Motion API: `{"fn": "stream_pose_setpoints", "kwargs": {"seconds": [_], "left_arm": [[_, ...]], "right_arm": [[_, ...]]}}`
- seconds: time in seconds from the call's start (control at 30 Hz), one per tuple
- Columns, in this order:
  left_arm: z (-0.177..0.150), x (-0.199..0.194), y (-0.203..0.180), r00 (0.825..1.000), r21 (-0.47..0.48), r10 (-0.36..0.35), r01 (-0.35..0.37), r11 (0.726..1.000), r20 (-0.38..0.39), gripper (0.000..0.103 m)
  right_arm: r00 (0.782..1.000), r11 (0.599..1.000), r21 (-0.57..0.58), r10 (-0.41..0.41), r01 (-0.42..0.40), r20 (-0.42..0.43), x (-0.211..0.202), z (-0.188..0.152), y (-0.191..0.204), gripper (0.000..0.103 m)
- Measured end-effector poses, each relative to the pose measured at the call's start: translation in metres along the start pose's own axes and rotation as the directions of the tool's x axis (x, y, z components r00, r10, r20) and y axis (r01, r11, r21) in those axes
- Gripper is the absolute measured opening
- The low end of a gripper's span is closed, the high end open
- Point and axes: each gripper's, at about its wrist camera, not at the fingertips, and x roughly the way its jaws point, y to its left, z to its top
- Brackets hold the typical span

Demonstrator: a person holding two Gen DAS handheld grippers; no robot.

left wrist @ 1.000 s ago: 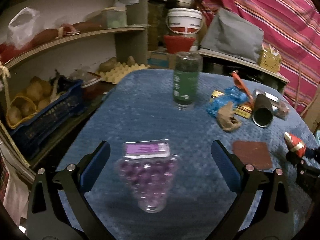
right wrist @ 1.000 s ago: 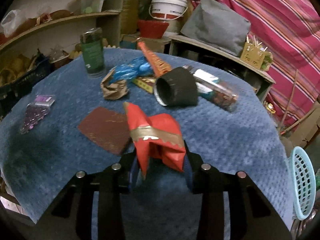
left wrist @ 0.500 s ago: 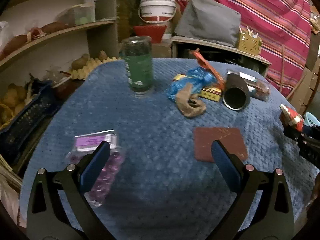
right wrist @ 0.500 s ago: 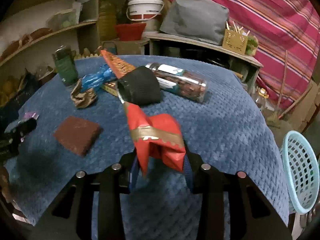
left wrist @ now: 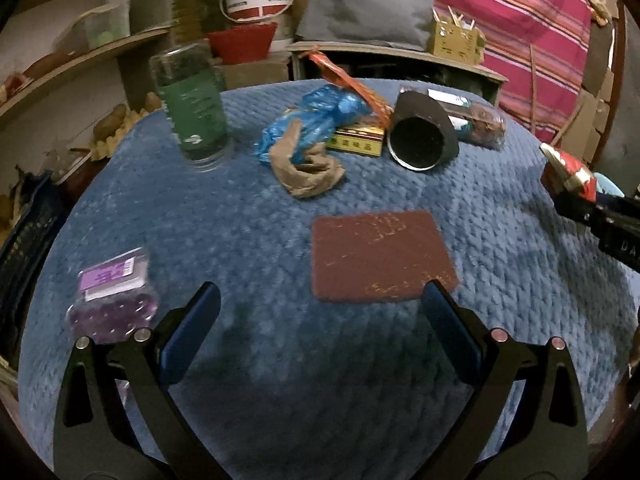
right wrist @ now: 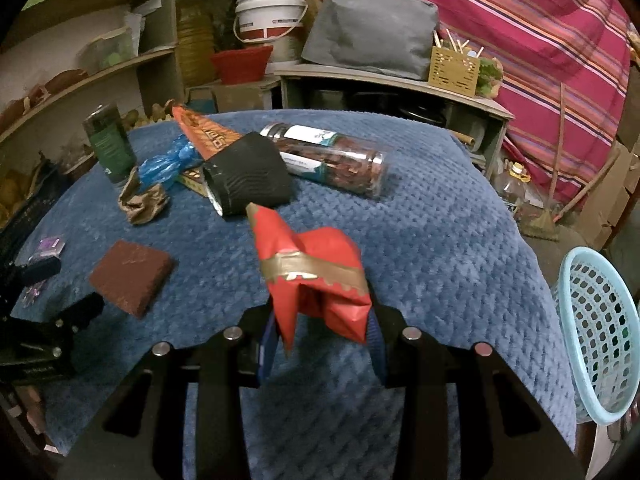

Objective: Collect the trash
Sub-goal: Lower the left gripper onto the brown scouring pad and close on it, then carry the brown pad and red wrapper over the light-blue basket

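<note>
The right gripper point(right wrist: 320, 344) is clamped on a crumpled red paper wrapper with a gold band point(right wrist: 316, 276), pinching its lower folds so the bulk stands up clear of the blue quilted table cover point(right wrist: 420, 240). That lifted hold suits carrying it to the pale blue perforated plastic basket point(right wrist: 600, 332), which sits low beyond the table's right edge and likely serves as the bin.

The left gripper point(left wrist: 320, 316) hangs with its jaws spread wide and nothing between them, tilted down over the near part of the cover, just short of a flat dark red rectangular pad point(left wrist: 380, 254). Its wide stance looks like readiness for a next pick.

More litter waits farther off: a crumpled brown paper scrap point(left wrist: 308, 172), a scrunched blue plastic bag point(left wrist: 320, 116), and a clear packet of purple beads point(left wrist: 112, 300) at the near left.
</note>
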Motion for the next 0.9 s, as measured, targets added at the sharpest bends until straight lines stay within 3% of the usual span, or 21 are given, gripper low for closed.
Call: {"fn": "stream_pose_setpoints", "kwargs": {"seconds": [0.33,0.57,0.7,0.8,0.9], "left_arm": [[0.020,0.021,-0.026,0.996,-0.046,-0.075,0.073,0.996,-0.045,0.098],[0.022,0.044,-0.032,0.991,-0.067,-0.027,0.018,0.998,-0.131,0.097],[0.022,0.045,-0.025,0.991,-0.104,-0.049,0.036,0.994,-0.128,0.094],[0.022,0.046,-0.027,0.991,-0.100,-0.041,0.028,0.995,-0.125,0.086],[0.022,0.046,-0.030,0.992,-0.085,-0.032,0.021,0.996,-0.122,0.084]], "right_arm": [[1.000,1.000,0.020,-0.018,0.018,0.001,0.004,0.002,-0.009,0.038],[0.999,0.999,0.020,-0.034,0.034,-0.004,0.005,0.002,-0.020,0.038],[0.999,0.999,0.022,-0.032,0.032,0.006,0.001,0.003,-0.025,0.038],[1.000,0.999,0.030,-0.023,0.023,0.013,-0.001,0.004,-0.027,0.038],[1.000,0.999,0.029,-0.015,0.015,0.016,-0.002,0.004,-0.027,0.038]]}}
